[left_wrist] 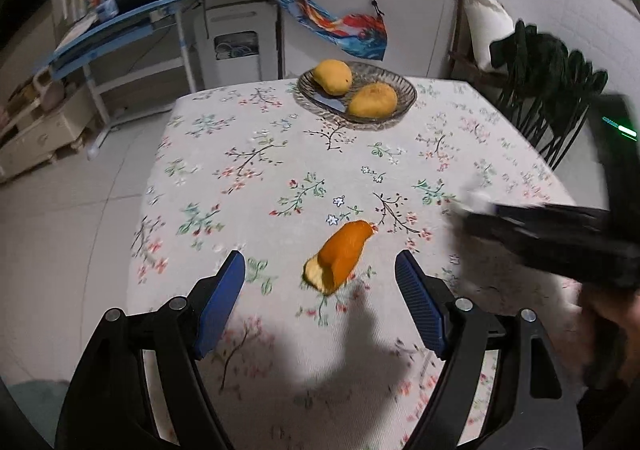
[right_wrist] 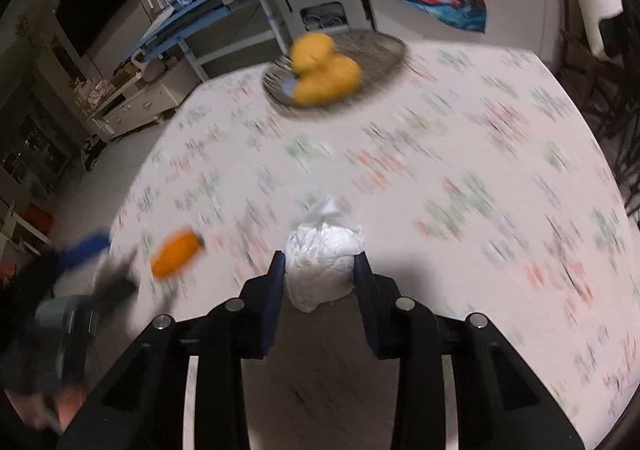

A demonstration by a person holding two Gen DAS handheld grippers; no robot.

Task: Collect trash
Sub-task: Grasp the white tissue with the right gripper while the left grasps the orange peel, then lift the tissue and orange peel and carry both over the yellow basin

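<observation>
Left wrist view: the left gripper [left_wrist: 320, 270] hangs over the near part of the table [left_wrist: 224, 186], which is covered by a floral cloth. Its jaws stand wide with nothing between the pads. An orange peel [left_wrist: 340, 256] lies on the cloth just beyond the fingertips, roughly centred between them and touching neither. At the far end a glass dish [left_wrist: 404, 92] holds two mangoes [left_wrist: 333, 76]. The right gripper [left_wrist: 476, 216] enters from the right edge (heavily blurred), with something white at its tip; its state cannot be read from here. A dark chair [left_wrist: 556, 90] stands at the far right of the table.

Right wrist view: the picture is motion-blurred, though the near tool is sharp. The right gripper [right_wrist: 319, 260] has its jaws drawn in narrow around a crumpled white tissue [right_wrist: 322, 262]; both blue pads sit against the wad's sides, so it is gripped. The tissue's lower end is at or just above the cloth (contact cannot be confirmed). The peel [right_wrist: 176, 253] lies to the left of the tissue, apart from it. The left gripper [right_wrist: 86, 250] shows as a blue and black smear at the left edge, near the peel. The dish [right_wrist: 380, 50] and mangoes [right_wrist: 326, 78] are at the far end.
</observation>
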